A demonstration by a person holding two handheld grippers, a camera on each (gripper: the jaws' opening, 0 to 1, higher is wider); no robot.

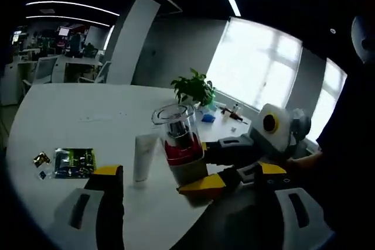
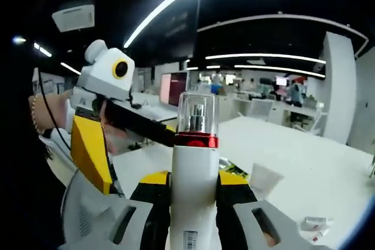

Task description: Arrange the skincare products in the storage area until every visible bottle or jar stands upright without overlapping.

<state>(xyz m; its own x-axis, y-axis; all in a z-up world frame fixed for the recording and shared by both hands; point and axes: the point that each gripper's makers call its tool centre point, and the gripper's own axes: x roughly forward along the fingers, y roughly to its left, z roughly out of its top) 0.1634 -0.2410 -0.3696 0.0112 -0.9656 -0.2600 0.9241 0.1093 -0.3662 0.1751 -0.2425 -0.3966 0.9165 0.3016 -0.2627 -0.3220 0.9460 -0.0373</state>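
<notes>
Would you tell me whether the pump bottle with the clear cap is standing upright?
Upright: the pump bottle stands vertically, cap up, clamped between the right gripper's fingers.

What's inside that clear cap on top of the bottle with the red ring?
Through the clear cap a silvery pump head shows, sitting above the red ring of the bottle held by the right gripper. The bottle's contents are hidden by its opaque white body.

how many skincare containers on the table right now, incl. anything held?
2. A pump bottle with a clear cap and red collar, clamped upright between the right gripper fingers; a white tube standing just beside it on the table. Others may be hidden.
</notes>
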